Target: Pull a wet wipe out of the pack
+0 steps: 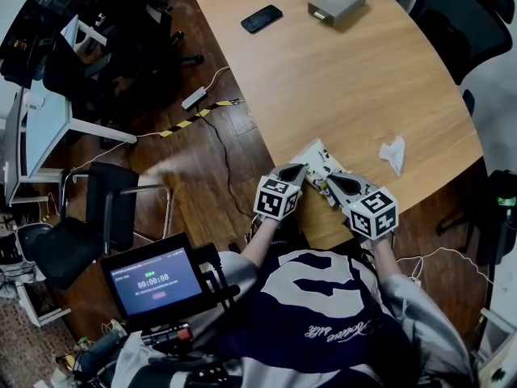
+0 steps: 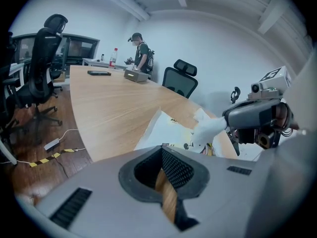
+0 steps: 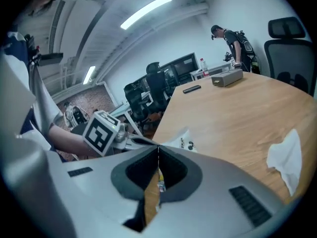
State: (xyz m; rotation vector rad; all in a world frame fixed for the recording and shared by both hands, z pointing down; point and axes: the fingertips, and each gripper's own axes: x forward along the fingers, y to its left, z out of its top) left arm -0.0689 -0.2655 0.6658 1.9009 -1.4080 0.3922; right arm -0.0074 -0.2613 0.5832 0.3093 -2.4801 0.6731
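1. Left claw: I see its jaws pressed together at the tips, with only bare wood showing through the gap behind them and nothing caught between.
2. Its tips sit at the left corner of the pack; I cannot tell whether they touch it.
3. Right claw: its jaws are closed, pinching a white wet wipe that runs from the tips down to the top of the pack.
4. The pack lies flat at the near edge of the bench, between the two claws.
5. A crumpled wipe lies on the bench to the right of the pack, apart from it.
6. At the far end of the bench I see a dark phone and a grey box, near each other.
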